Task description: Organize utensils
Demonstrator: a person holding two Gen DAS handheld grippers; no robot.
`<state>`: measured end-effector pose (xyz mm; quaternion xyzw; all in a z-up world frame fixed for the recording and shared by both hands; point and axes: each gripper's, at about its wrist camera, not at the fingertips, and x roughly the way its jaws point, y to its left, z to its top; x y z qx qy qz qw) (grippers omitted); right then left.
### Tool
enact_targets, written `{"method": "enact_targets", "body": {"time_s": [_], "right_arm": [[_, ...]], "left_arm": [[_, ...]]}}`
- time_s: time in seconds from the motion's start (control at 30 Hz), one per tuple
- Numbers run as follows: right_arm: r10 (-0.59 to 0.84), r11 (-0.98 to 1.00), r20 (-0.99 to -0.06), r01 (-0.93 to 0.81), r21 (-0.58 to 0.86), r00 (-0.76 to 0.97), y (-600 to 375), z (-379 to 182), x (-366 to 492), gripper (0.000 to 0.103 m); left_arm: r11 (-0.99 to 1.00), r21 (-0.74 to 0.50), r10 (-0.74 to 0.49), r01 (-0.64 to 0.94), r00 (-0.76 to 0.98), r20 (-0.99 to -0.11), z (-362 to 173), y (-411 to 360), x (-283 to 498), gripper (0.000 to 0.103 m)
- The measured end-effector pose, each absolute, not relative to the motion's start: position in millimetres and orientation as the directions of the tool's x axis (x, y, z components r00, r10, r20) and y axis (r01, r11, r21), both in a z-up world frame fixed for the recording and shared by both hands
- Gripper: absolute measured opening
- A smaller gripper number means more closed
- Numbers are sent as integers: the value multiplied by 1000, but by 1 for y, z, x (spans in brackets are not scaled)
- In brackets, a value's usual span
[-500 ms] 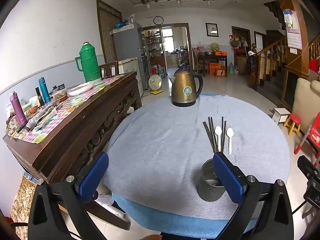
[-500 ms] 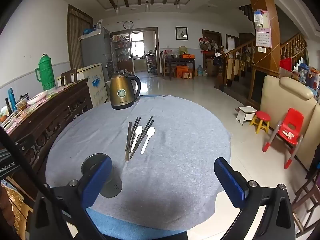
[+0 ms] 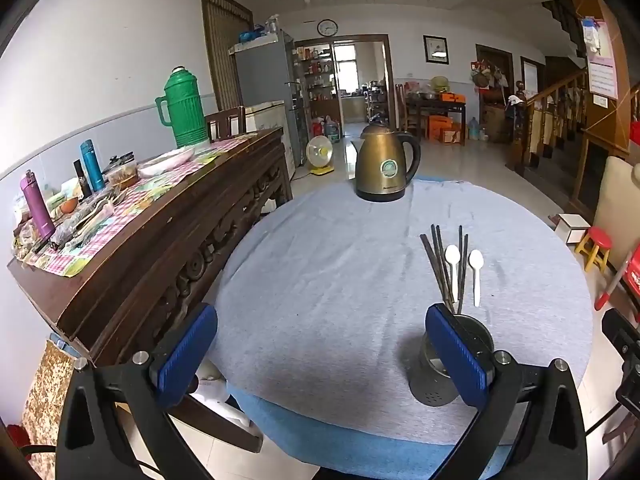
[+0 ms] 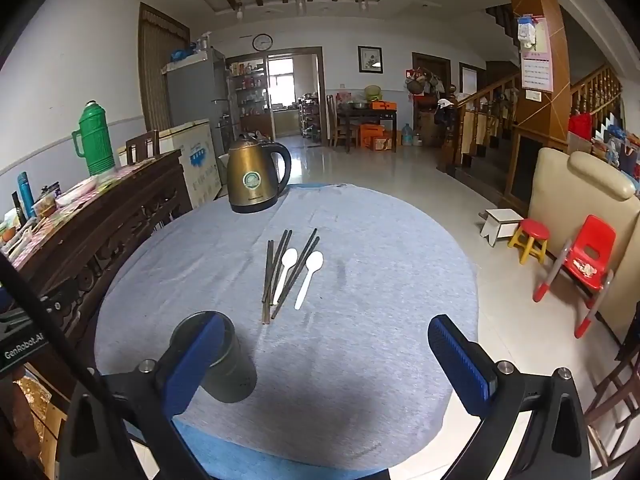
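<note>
Several dark chopsticks (image 4: 280, 272) and two white spoons (image 4: 308, 288) lie side by side on the round table's grey cloth (image 4: 360, 240). In the left wrist view the chopsticks (image 3: 440, 268) and spoons (image 3: 475, 272) sit just beyond a grey metal holder cup (image 3: 436, 380). That cup (image 4: 232, 364) stands upright near the table's front edge. My left gripper (image 3: 320, 352) is open, its right pad overlapping the cup in the picture. My right gripper (image 4: 324, 360) is open over bare cloth, with its left pad in front of the cup.
A brass-coloured kettle (image 4: 256, 180) stands at the table's far side. A dark wooden sideboard (image 3: 168, 232) with a green thermos (image 3: 182, 108) and clutter runs along the left. On the floor to the right are a red child's chair (image 4: 588, 256) and small stools.
Both views have shifted very slightly; the utensils, cup and kettle lie as before and both grippers stay open.
</note>
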<state>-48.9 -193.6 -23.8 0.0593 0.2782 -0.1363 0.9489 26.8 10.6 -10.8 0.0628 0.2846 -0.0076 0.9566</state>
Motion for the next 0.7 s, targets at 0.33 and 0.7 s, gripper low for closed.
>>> {"method": "enact_targets", "body": {"time_s": [0.33,0.7], "right_arm": [[-209,961,-554,274,35,806,-184,-29,-46,103],[-201,962,-560,271,43,804,-183,-31,-44,103]], "left_arm": [[993,107,23,44,832,-555,-17,18,32,103],[994,104,20,46,828,-560,-20,18,32,103]]}}
